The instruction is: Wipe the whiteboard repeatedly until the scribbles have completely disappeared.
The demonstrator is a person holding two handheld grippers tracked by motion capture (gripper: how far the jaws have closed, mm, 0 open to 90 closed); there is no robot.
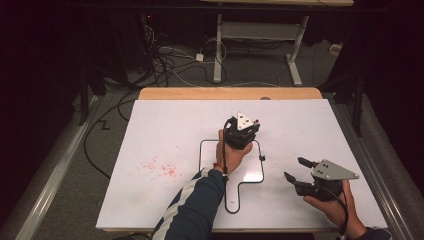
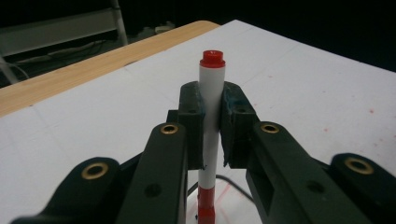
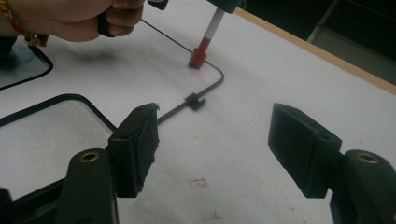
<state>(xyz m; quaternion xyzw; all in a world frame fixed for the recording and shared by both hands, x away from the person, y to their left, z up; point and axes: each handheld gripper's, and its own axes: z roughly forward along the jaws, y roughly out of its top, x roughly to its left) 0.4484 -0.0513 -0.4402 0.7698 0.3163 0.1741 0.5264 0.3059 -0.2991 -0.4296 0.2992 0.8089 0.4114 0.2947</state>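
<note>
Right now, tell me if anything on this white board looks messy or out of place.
Red speckled marks are scattered on the white board left of the black cord outline, away from where the left gripper holds the red-capped white marker. They look like stray ink.

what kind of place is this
Probably a lab or data-recording room: a person works two handheld grippers, left gripper and right gripper, over a whiteboard, with loose cables on the floor and dark curtains around.
</note>
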